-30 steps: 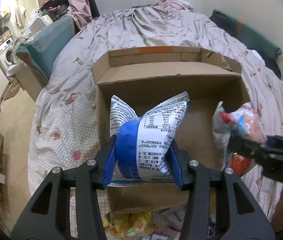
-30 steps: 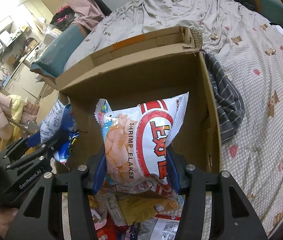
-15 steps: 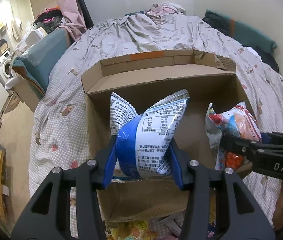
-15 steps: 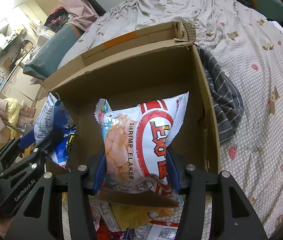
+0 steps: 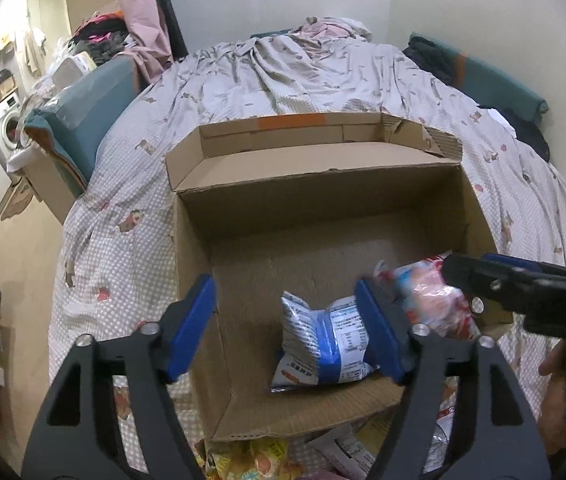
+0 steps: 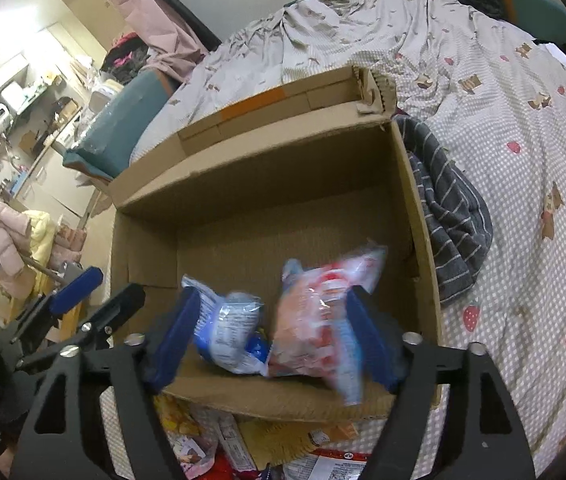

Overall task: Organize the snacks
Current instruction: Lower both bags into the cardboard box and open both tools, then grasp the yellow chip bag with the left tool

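We are seeing the left gripper (image 5: 289, 322) spread wide at lower centre, the blue-white snack bag (image 5: 323, 344) lying inside the cardboard box (image 5: 315, 200); the right gripper (image 5: 523, 292) is reaching in at right beside a red-white bag (image 5: 431, 300).

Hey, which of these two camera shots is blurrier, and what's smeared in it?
Right wrist view: motion blur smears the shrimp flakes bag and blue bag; the cardboard box is sharper. Left wrist view: blue bag fairly crisp. Both views bend at the edges from the fisheye.

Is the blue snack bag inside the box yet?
Inside. The blue snack bag lies on the cardboard box floor, and the left gripper is open.
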### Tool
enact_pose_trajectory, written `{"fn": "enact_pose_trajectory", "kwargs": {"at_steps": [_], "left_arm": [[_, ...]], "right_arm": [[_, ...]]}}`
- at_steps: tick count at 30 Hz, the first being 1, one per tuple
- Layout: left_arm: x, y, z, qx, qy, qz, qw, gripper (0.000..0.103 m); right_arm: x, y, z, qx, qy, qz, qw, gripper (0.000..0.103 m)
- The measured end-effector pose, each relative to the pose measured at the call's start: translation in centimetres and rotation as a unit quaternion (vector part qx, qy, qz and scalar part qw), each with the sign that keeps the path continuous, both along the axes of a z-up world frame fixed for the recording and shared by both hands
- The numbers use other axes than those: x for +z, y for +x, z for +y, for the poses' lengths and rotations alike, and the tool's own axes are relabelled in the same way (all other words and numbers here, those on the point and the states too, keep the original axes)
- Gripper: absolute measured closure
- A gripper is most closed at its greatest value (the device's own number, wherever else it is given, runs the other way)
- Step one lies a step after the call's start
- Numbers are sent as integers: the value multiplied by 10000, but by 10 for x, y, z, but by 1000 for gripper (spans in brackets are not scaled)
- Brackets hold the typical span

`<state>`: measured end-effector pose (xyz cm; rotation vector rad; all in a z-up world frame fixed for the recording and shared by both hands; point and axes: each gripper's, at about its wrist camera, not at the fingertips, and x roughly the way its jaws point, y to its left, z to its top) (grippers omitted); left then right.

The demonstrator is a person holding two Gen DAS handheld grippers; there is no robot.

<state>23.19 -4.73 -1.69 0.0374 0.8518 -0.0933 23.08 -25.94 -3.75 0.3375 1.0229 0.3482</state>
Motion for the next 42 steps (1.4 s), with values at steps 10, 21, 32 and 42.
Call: {"fn": "enact_pose_trajectory", "kwargs": {"at_steps": [10, 21, 32, 42], "left_arm": [[3, -1, 12, 119, -401, 64, 9991, 19], [21, -18, 22, 356, -330, 2, 9988, 17], [35, -70, 56, 565, -484, -27, 9972, 4], [15, -114, 66, 641, -158, 356, 9972, 3]], "right_arm": [[4, 1, -2, 0, 61, -14, 10000, 10], [16, -17, -4, 12, 51, -66, 10000, 10], [32, -64, -4, 67, -102, -180, 9998, 10], [13, -122, -13, -5, -96, 220, 9997, 10]]}}
